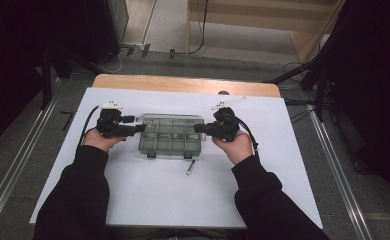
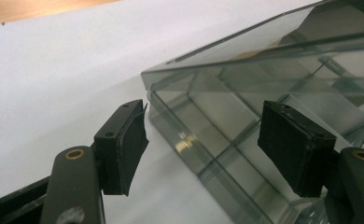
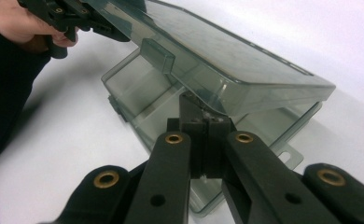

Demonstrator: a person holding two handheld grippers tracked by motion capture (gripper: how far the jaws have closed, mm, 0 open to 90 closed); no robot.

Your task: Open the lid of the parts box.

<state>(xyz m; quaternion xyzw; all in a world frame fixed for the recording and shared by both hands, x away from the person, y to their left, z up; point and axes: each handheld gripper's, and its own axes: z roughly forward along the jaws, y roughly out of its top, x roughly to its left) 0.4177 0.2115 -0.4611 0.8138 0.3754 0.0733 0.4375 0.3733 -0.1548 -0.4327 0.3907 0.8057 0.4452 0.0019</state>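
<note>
Nearest the person, a small metal pin-like piece [image 1: 190,167] lies alone on the white-covered bench [image 1: 148,200], just before the near edge of the box. Beyond it, at the bench's middle, sits the smoke-tinted clear plastic compartment box [image 1: 170,136], its hinged lid [image 3: 227,70] lifted partway. The right gripper [image 3: 203,122] has its fingers pressed together, apparently pinching the lid's edge at the box's right end. The left gripper [image 2: 208,142] stands wide apart at the left end, straddling a corner and holding nothing. The box looks light, stiff, smooth and slippery, perhaps brittle; the lid's rim or the latch tab [image 3: 157,55] seems the best hold.
</note>
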